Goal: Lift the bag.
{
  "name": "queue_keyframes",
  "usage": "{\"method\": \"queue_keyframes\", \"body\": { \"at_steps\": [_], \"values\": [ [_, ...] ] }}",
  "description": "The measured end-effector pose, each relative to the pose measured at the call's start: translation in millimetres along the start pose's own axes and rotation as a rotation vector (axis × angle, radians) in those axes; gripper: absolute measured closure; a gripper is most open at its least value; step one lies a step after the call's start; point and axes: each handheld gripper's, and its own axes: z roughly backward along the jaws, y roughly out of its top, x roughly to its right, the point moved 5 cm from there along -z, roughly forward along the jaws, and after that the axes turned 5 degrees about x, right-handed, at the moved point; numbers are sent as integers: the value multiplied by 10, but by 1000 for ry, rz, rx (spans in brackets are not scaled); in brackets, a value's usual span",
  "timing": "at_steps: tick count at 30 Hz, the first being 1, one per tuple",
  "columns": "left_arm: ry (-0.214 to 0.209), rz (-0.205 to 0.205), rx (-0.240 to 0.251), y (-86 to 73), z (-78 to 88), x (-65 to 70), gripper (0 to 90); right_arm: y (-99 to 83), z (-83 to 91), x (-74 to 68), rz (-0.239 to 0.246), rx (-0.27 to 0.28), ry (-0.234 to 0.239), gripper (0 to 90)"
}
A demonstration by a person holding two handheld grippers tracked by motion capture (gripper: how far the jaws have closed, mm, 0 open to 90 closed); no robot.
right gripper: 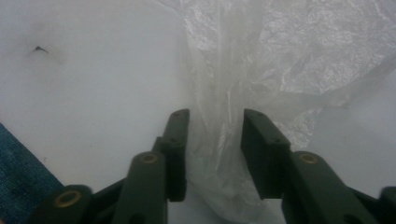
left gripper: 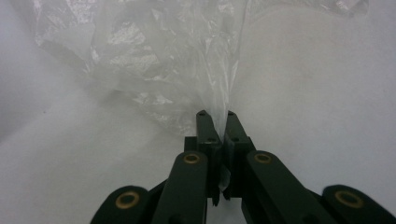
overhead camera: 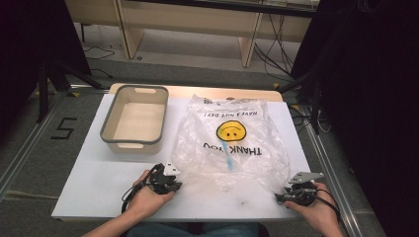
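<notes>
1. Your clear plastic bag (overhead camera: 232, 143) lies spread on the white table (overhead camera: 94, 182), printed face up, just right of the empty grey-rimmed bin (overhead camera: 134, 120). Nothing is in the bag yet, and it rests flat, so the work looks to be at its start.
2. Your left gripper (overhead camera: 173, 180) has the bag's near left corner: in the left gripper view its jaws stand together, with a thin pleat of film (left gripper: 219, 107) pinched between them.
3. Your right gripper (overhead camera: 289, 193) sits at the near right corner. In the right gripper view its jaws stand part-way apart with a fold of film (right gripper: 217, 135) between them, not yet pressed, so that grip looks unfinished.
4. Both of your hands rest low at the table's near edge, well apart, with the grippers aimed towards the bag.
5. What is left, by my reading: finish the right grip, then lift or open the bag.
</notes>
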Motion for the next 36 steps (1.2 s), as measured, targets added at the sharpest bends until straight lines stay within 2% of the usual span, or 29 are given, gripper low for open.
{"method": "queue_keyframes", "body": {
  "at_steps": [4, 8, 12, 15, 19, 21, 25, 30, 36],
  "values": [
    [-6, -7, 8, -2, 0, -4, 884, -10, 8, 62, -37, 7, 0, 784],
    [-25, -1, 16, -6, 6, -21, 886, -11, 7, 94, -60, 16, 2, 876],
    [-30, -25, 45, 22, 35, -33, 887, -2, 14, 94, -64, 18, 1, 889],
    [-21, -38, 79, 55, 79, -48, 887, 13, 27, 104, -78, 43, -3, 891],
    [-15, -46, 131, 103, 149, -87, 887, 44, 68, 123, -113, 78, -6, 892],
    [-5, -41, 165, 134, 191, -119, 887, 60, 89, 132, -132, 98, -9, 893],
    [20, -57, 233, 214, 282, -155, 887, 95, 136, 150, -155, 136, -24, 893],
    [47, -99, 300, 303, 348, -146, 888, 173, 201, 152, -156, 196, -58, 893],
    [58, -109, 341, 348, 385, -174, 887, 206, 245, 165, -156, 234, -80, 894]
  ]
}}
